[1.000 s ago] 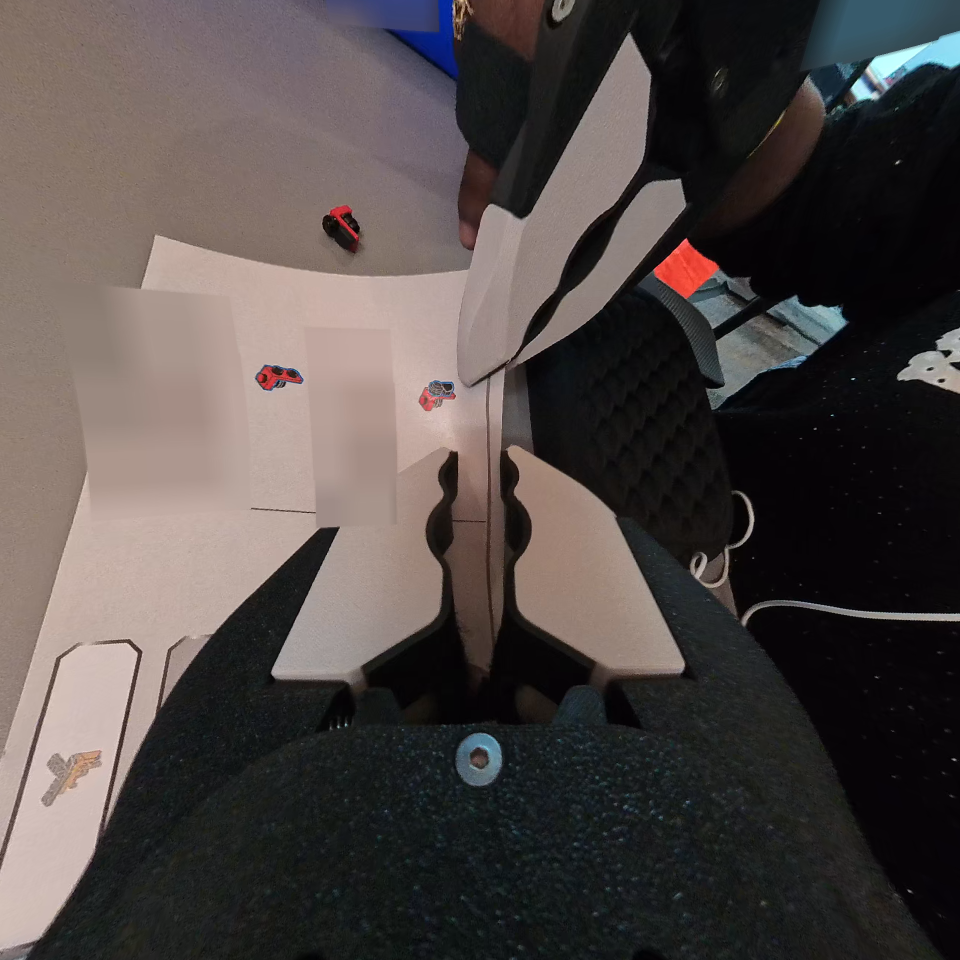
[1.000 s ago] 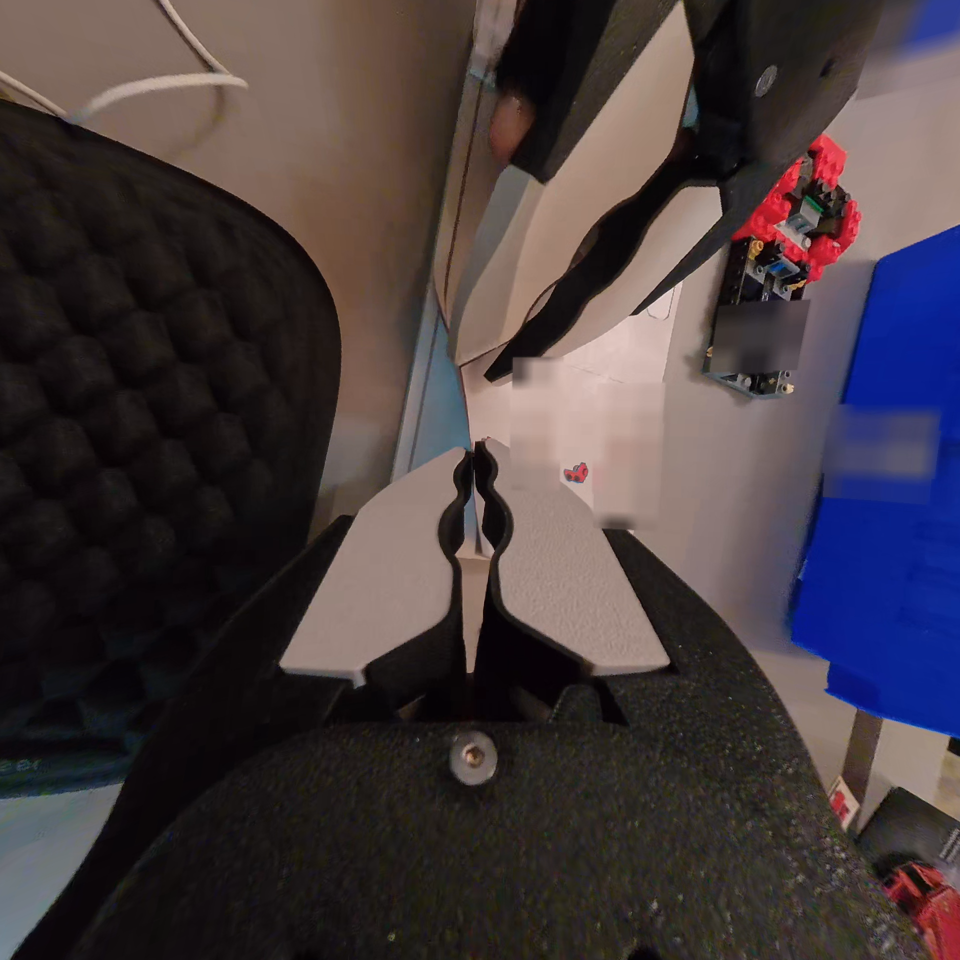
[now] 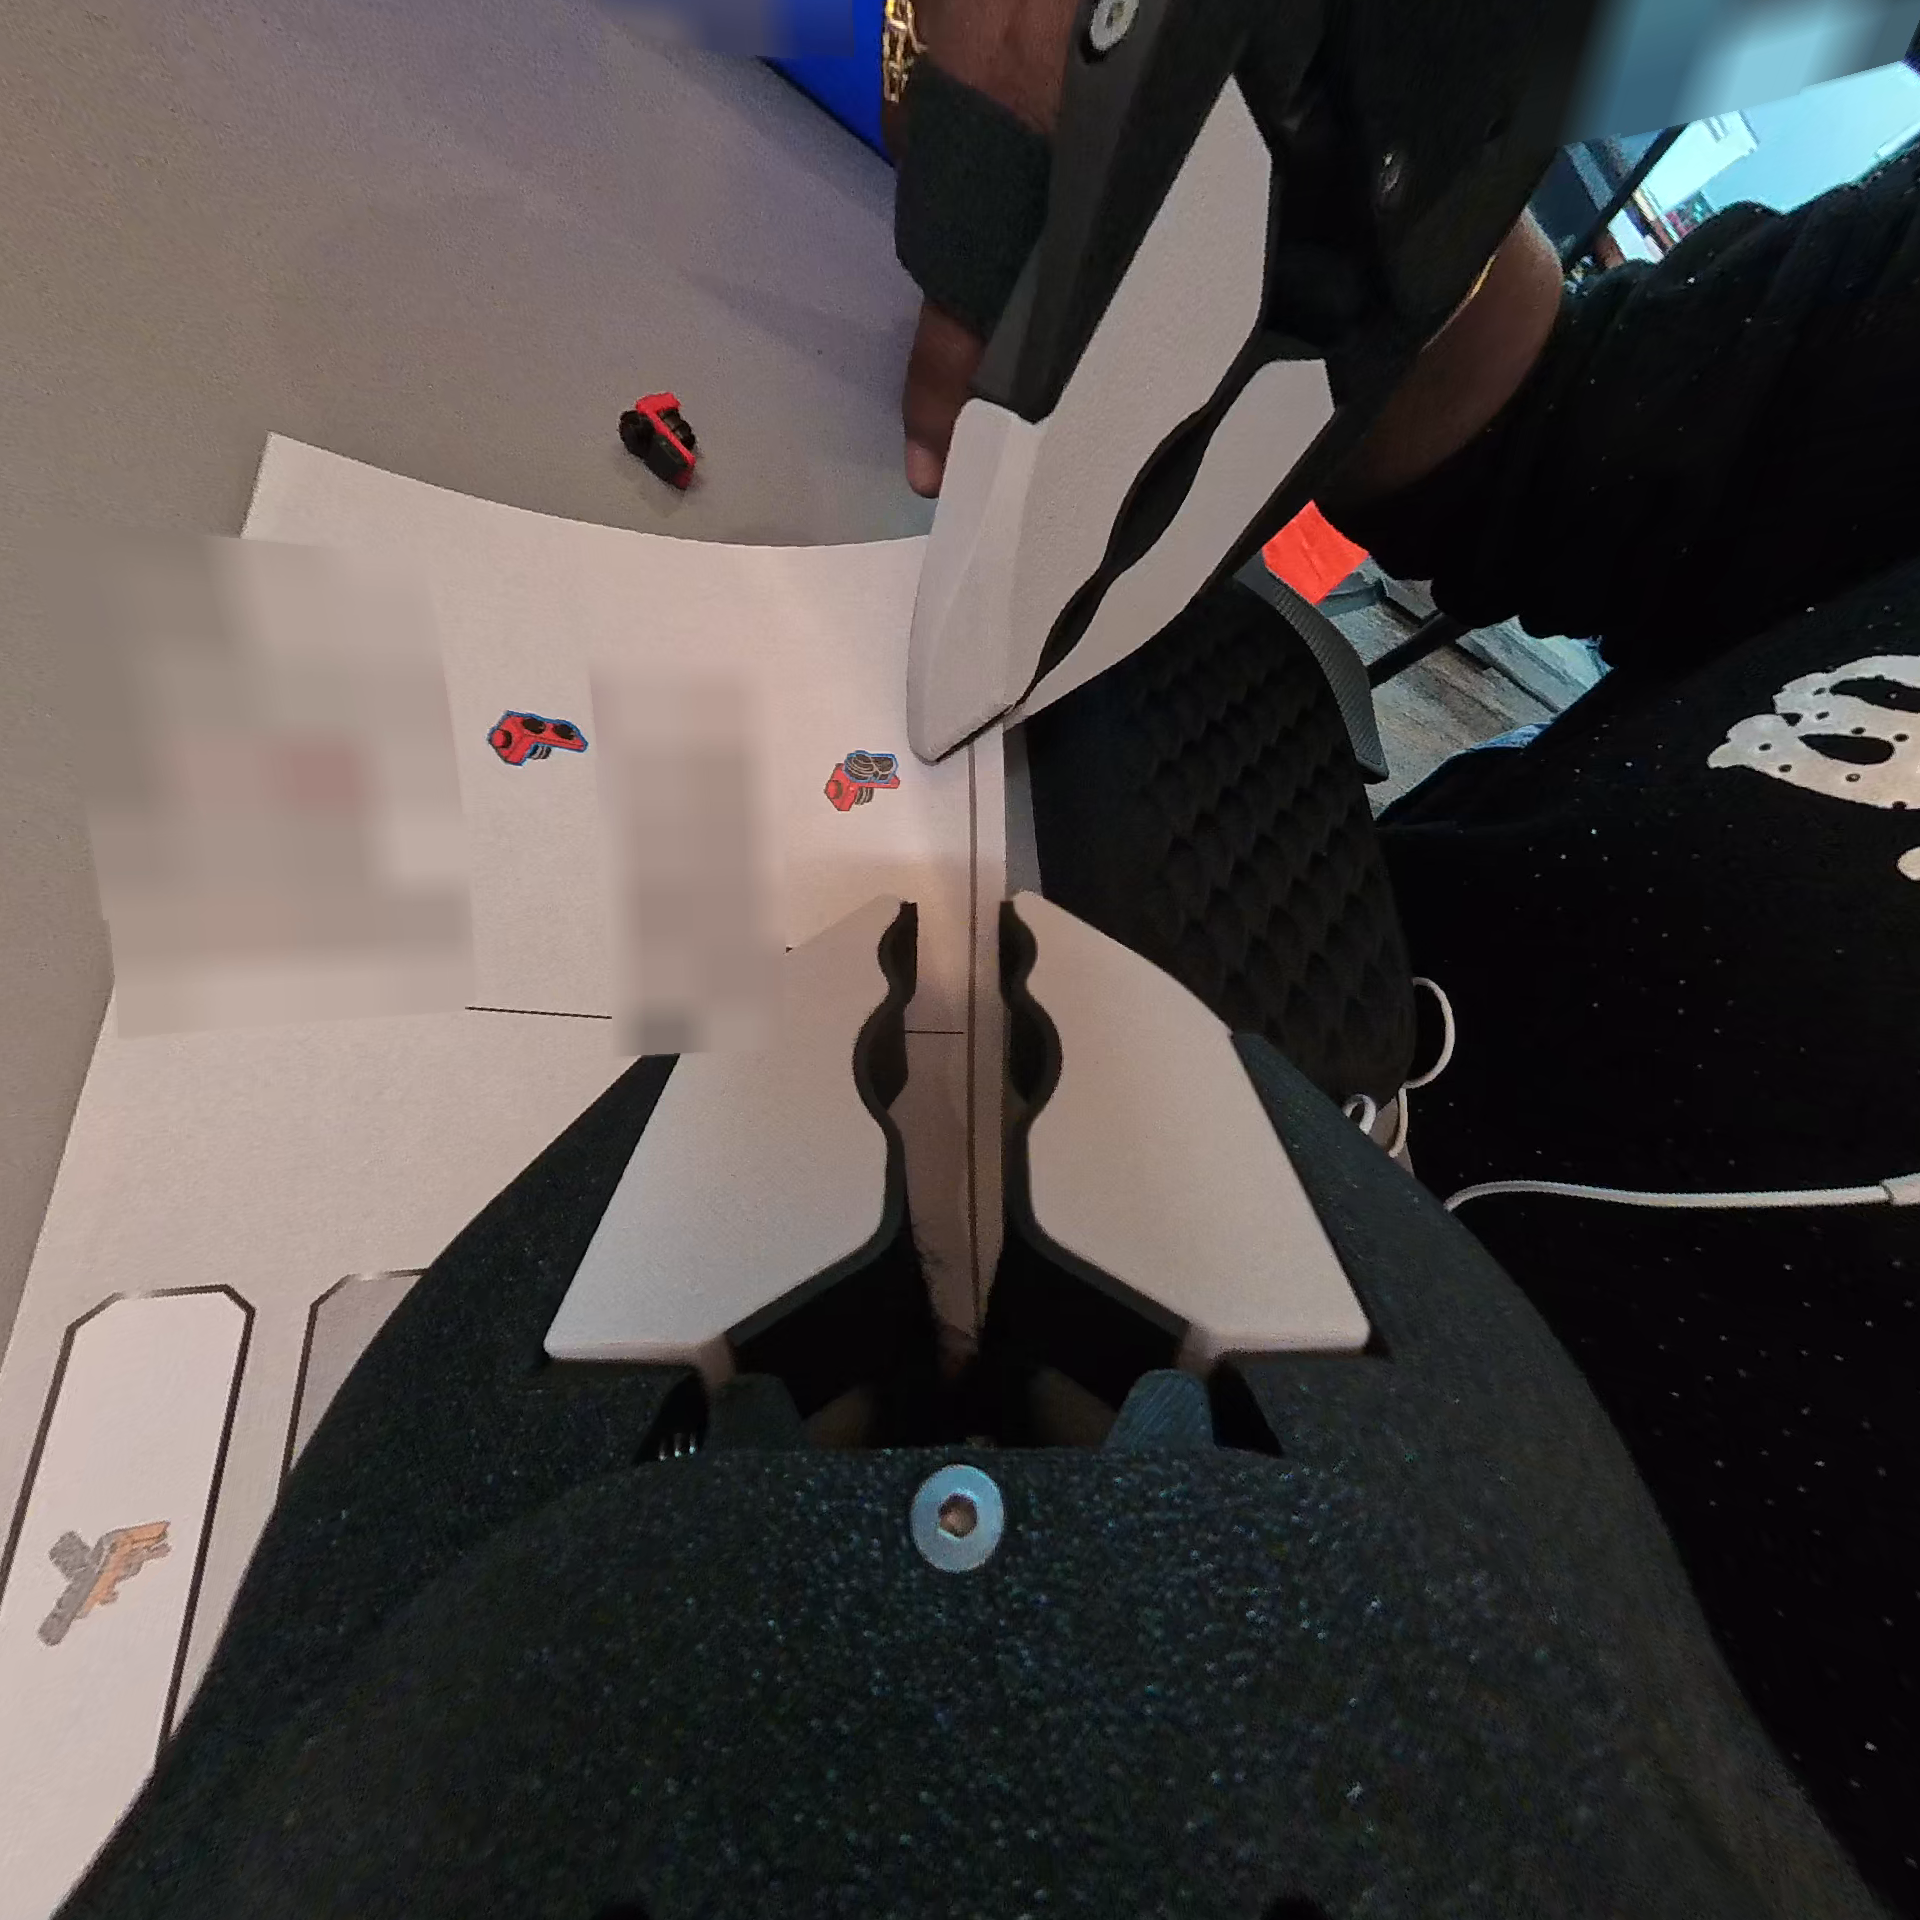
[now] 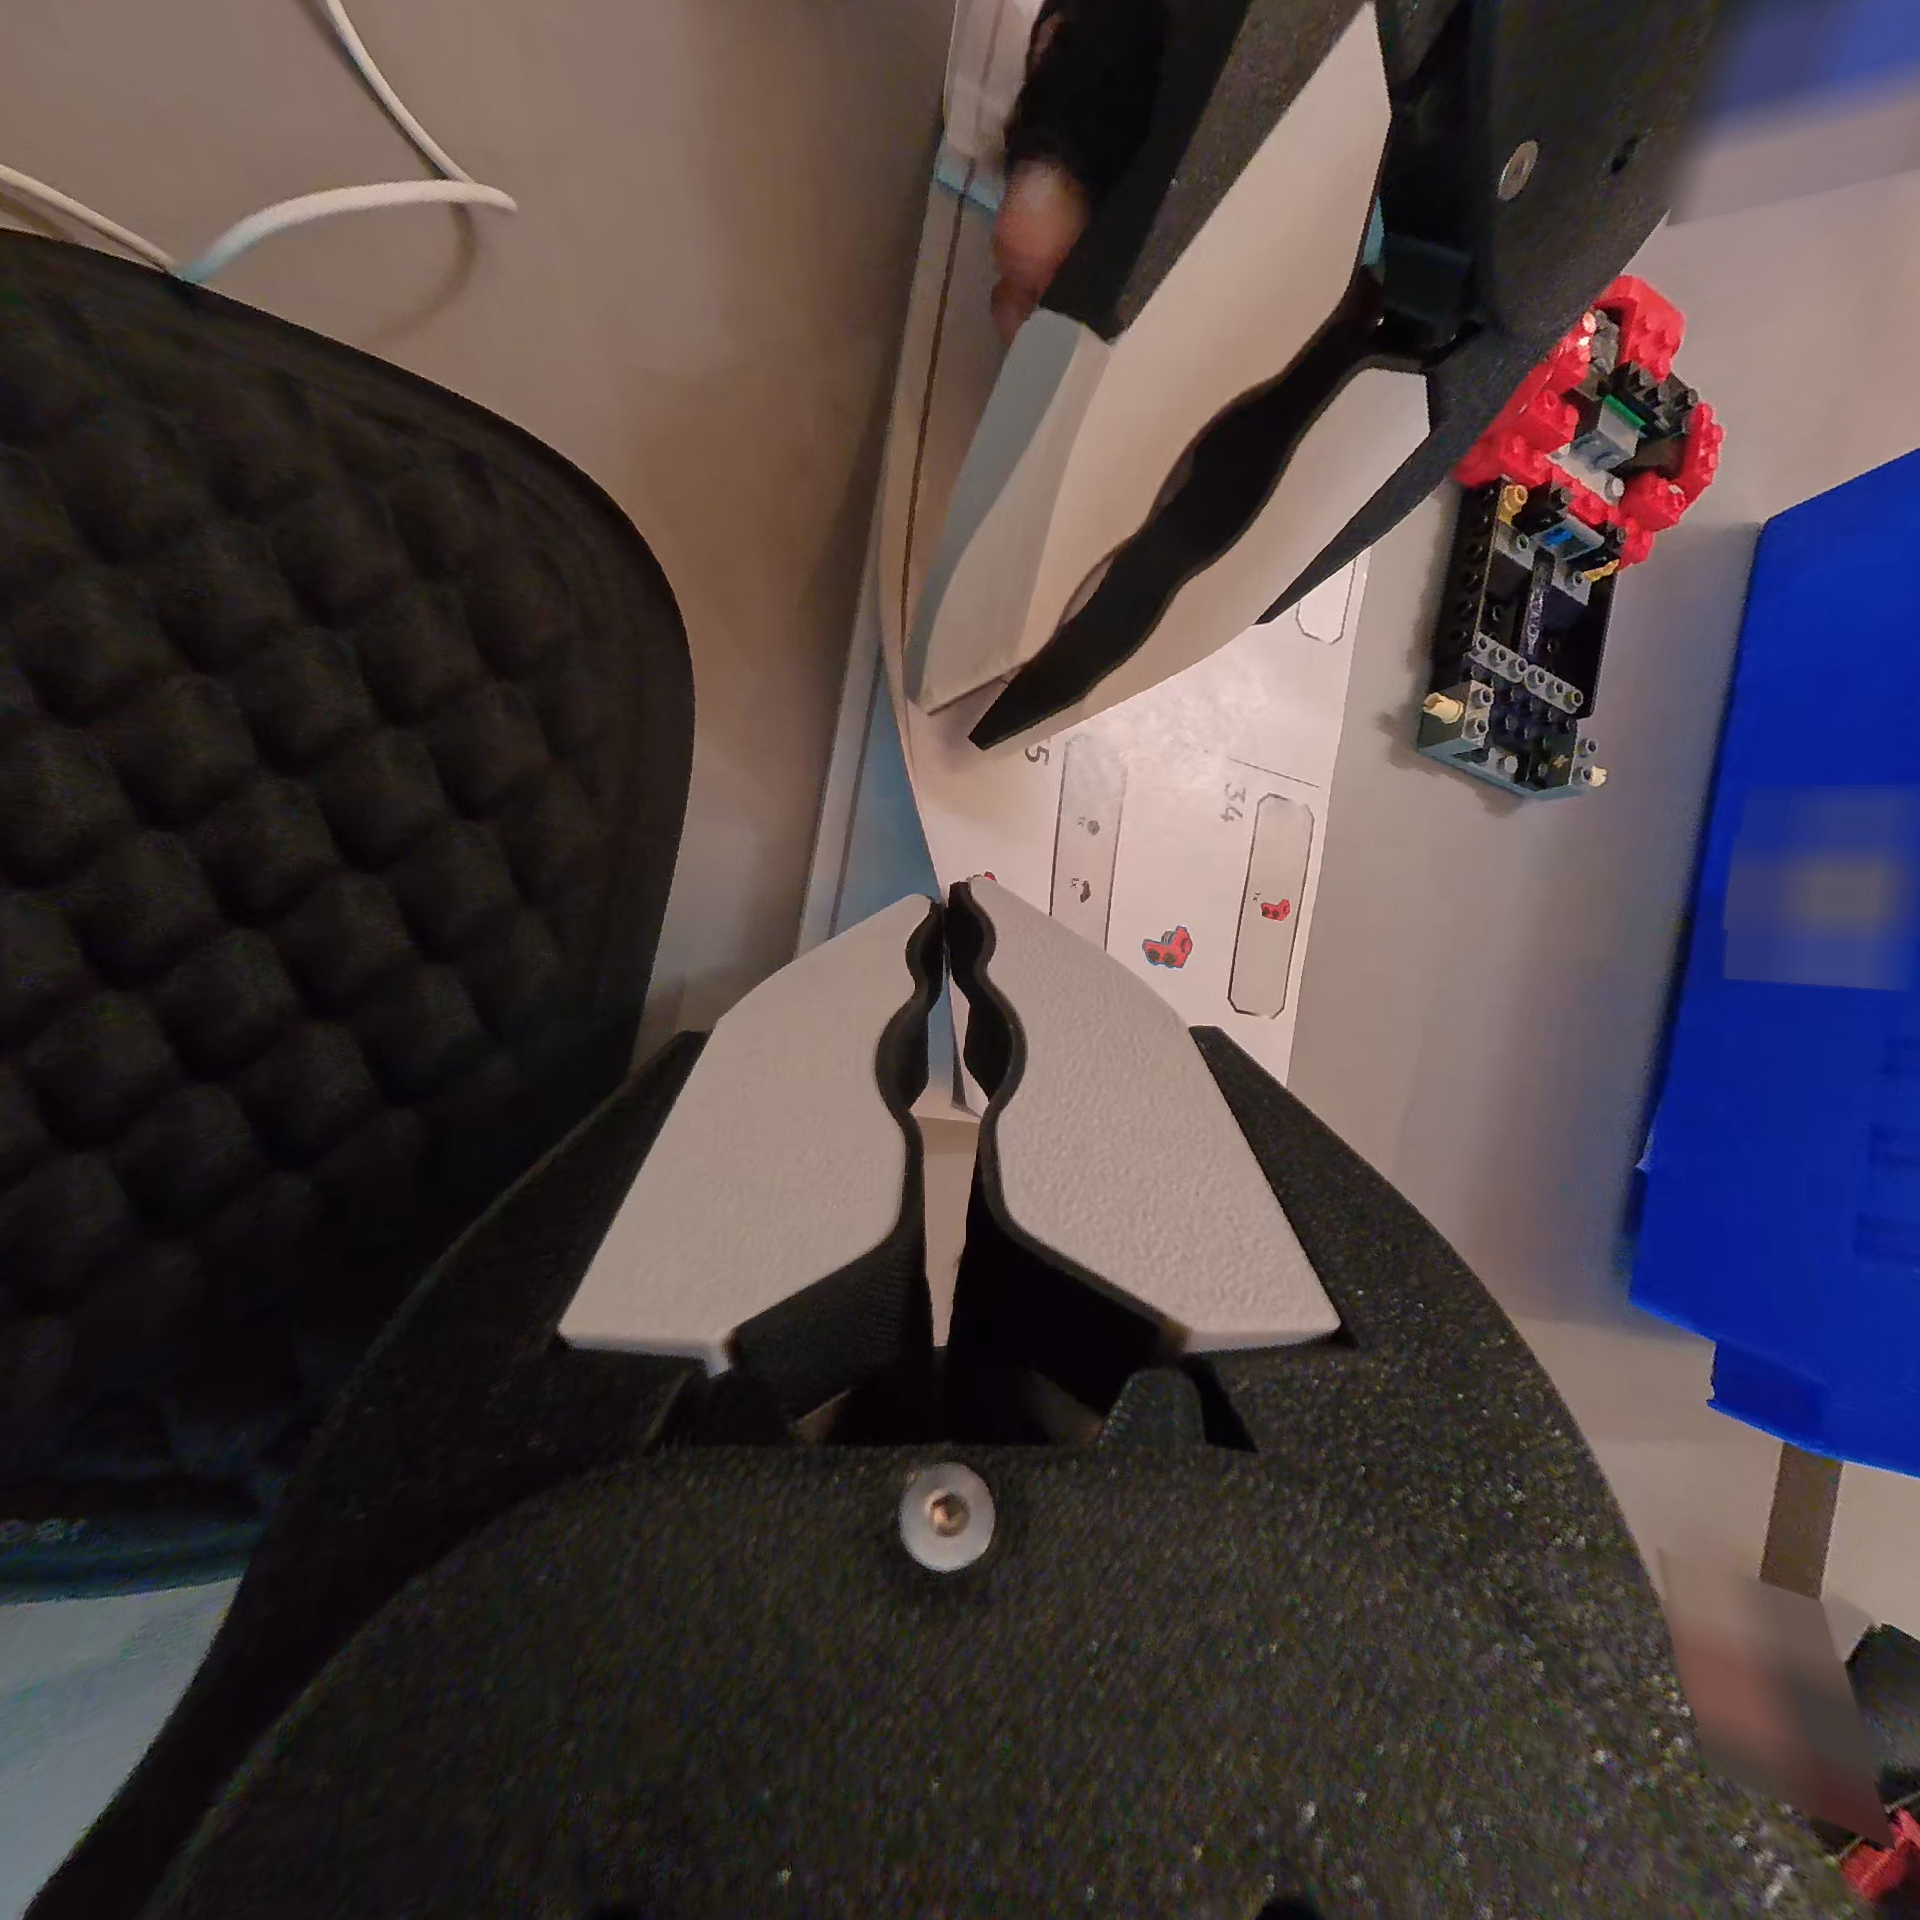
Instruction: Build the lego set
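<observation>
White instruction page (image 3: 727,623) is pinched at its edge by my left claw (image 3: 956,935) and right claw (image 4: 948,914).

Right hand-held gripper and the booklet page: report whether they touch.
Touching. The left wrist view shows the right hand-held gripper shut, its tips pinching the page at its edge.

So the counter (image 3: 343,239) is a plain light grey surface. Lying on it is the white instruction sheet (image 3: 665,623), which curls up off the counter along its near edge. Just past the sheet's far edge sits one small red and black lego piece (image 3: 658,438), on its own. In the right wrist view there's a half-built red and black lego model (image 4: 1548,561) beside the sheet, and a blue box (image 4: 1808,935) next to that.
</observation>
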`<action>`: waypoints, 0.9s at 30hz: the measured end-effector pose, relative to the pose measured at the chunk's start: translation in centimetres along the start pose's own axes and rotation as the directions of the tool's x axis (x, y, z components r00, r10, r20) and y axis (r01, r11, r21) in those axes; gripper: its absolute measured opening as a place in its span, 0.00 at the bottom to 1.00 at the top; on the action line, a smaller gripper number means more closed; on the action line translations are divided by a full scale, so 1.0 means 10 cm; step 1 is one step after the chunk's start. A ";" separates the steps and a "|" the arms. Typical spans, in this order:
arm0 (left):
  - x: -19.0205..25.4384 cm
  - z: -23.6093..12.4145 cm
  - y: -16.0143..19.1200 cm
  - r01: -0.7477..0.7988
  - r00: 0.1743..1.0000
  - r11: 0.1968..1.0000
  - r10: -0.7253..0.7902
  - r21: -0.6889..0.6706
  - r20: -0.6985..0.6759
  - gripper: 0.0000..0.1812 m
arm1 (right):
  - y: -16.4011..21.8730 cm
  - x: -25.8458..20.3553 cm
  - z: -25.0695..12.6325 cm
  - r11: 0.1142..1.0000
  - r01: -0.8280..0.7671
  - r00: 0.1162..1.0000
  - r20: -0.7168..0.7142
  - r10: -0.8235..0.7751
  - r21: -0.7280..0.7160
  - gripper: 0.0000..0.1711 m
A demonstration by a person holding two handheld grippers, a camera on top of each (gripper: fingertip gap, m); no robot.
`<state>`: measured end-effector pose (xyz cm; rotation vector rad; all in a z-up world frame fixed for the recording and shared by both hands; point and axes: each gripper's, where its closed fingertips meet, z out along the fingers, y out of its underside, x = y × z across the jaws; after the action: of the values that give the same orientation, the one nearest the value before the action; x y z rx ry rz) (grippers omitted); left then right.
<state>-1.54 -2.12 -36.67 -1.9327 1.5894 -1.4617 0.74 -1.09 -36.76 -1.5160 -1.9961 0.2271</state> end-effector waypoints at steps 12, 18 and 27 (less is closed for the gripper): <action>0.00 0.02 0.03 -0.030 0.999 0.999 0.030 -0.026 0.024 0.08 | 0.00 0.01 0.00 1.000 -0.004 1.000 0.004 0.004 -0.003 0.01; -0.01 -0.02 -0.02 0.003 1.000 1.000 -0.003 0.024 0.001 0.06 | 0.00 0.01 0.00 1.000 -0.004 1.000 0.004 0.004 -0.001 0.01; 0.02 0.02 0.04 -0.043 0.999 0.999 0.043 -0.030 0.013 0.11 | 0.00 0.01 0.00 1.000 -0.006 1.000 0.005 0.006 -0.002 0.01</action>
<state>-1.61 -2.50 -36.95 -1.9079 1.6455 -1.4127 0.75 -0.99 -36.72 -1.5243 -1.9962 0.2321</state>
